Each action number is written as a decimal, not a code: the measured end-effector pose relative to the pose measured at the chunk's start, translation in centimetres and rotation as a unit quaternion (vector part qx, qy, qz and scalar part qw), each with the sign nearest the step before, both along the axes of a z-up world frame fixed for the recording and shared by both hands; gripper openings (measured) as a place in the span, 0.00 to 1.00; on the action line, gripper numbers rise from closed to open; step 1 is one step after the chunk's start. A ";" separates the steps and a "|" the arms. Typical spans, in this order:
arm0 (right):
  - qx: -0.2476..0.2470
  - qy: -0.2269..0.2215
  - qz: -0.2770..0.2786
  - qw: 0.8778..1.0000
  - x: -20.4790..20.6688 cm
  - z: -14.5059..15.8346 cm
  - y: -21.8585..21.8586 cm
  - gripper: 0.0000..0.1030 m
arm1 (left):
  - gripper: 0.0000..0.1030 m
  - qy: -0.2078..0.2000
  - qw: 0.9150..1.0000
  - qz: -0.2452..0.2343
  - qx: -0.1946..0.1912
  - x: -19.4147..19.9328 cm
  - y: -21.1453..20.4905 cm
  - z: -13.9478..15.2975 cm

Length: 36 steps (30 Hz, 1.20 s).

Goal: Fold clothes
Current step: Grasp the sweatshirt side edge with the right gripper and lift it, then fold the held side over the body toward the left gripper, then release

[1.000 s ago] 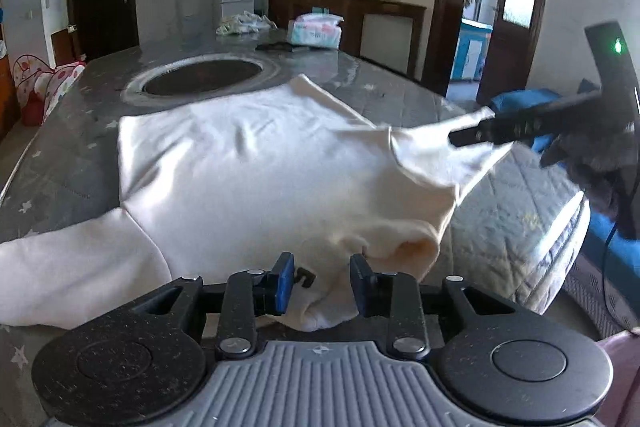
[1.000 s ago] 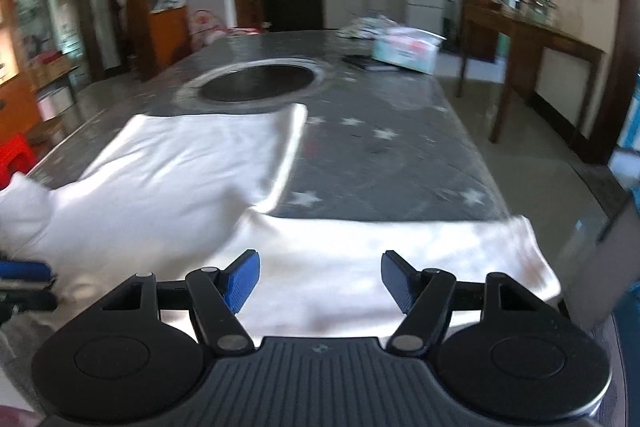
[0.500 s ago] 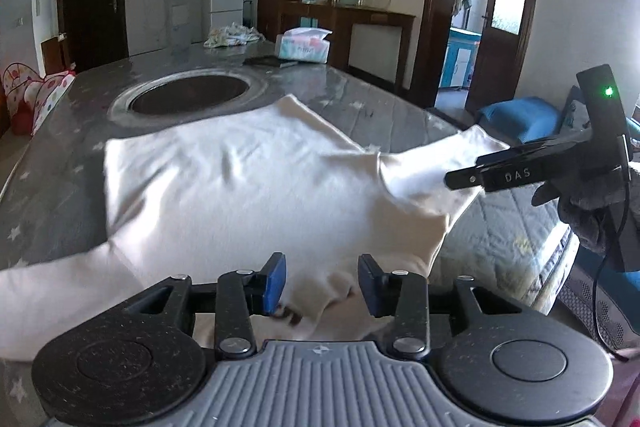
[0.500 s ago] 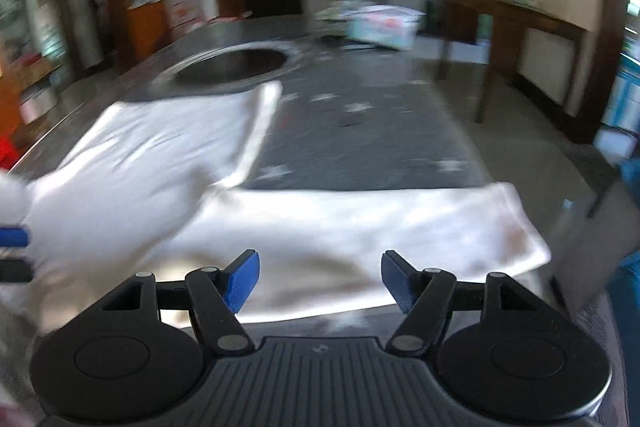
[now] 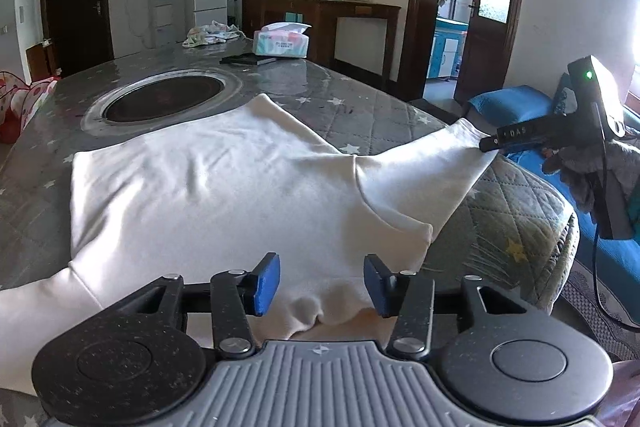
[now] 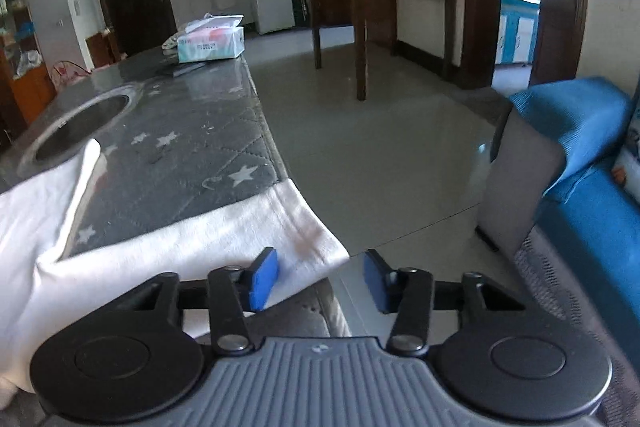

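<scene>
Garment: we find a cream sweatshirt (image 5: 224, 183) spread flat on the quilted, star-patterned counter (image 5: 384, 115), body toward the round inset, both sleeves drawn out along the near edge.

Right sleeve: we note that the sleeve (image 6: 224, 239) runs sideways along the counter edge, and its cuff (image 6: 316, 243) overhangs the corner above the floor.

Right claw: in the right wrist view, the right claw (image 6: 318, 279) sits at the cuff with its jaws having just been closing; cloth lies against the left pad, but the right pad stands clear of it. We judge it released, not yet pinching. From the left wrist view the tips (image 5: 490, 143) meet the cuff end, though whether they grip we cannot tell.

Left claw: the left claw (image 5: 318, 283) hovers over the neck area, jaws having just been opening; cloth lies below the gap and neither pad presses it. Released.

Governing relation: the cuff lies left of centre in the right claw's gap, and the sleeve's long axis runs leftward toward the body. The right hand is plainly the nearer.

Judgement: the closing should take the cuff, then carry it inward across the chest.
</scene>
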State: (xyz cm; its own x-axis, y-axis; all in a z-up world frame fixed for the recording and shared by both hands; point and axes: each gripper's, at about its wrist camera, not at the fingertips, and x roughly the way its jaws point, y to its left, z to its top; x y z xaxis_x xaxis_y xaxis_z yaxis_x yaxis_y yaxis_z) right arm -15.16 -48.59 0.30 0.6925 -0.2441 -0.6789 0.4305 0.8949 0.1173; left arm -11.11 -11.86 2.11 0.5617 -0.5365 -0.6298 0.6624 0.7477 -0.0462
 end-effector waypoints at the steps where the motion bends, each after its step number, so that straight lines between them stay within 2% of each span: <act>1: 0.006 -0.003 0.002 1.000 0.0 0.0 -0.2 0.35 | 0.50 0.001 1.000 -0.001 0.002 0.0 -0.1 -0.1; 2: 0.006 -0.004 0.002 1.000 0.0 0.0 -0.1 0.33 | 0.50 0.002 1.000 -0.003 0.003 -0.1 -0.3 -0.2; 3: 0.006 -0.006 0.003 1.000 0.0 0.0 -0.1 0.25 | 0.50 0.003 1.000 -0.004 0.003 -0.1 -0.4 -0.3; 6: 0.006 -0.010 0.001 1.000 -0.1 0.2 0.1 0.13 | 0.50 0.003 1.000 -0.010 0.002 -0.2 -0.7 -0.2; 9: 0.007 -0.021 0.003 1.000 -0.4 0.8 0.2 0.09 | 0.51 0.000 1.000 -0.018 0.002 -0.2 -1.3 -0.2; 13: 0.013 -0.046 0.018 0.999 -0.7 2.3 0.8 0.08 | 0.51 -0.001 0.999 -0.032 0.002 -0.2 -2.2 -0.4; 19: 0.015 -0.085 0.069 0.994 0.1 6.0 2.6 0.08 | 0.51 -0.007 0.997 -0.076 0.001 -1.0 -4.3 -0.7; 25: 0.000 -0.132 0.143 0.981 1.3 10.5 5.8 0.06 | 0.51 0.001 0.992 -0.127 -0.002 -1.3 -6.5 -1.6; 30: -0.020 -0.162 0.191 0.968 2.3 13.2 8.4 0.04 | 0.57 0.008 0.991 -0.132 -0.008 -1.0 -7.2 -2.2; 33: -0.023 -0.138 0.181 0.974 3.2 12.5 8.3 0.08 | 0.57 0.009 0.992 -0.126 -0.020 -1.1 -6.4 -1.7; 36: -0.026 -0.089 0.159 0.983 3.9 9.8 7.6 0.14 | 0.57 0.006 0.993 -0.112 -0.030 -1.0 -5.3 -1.0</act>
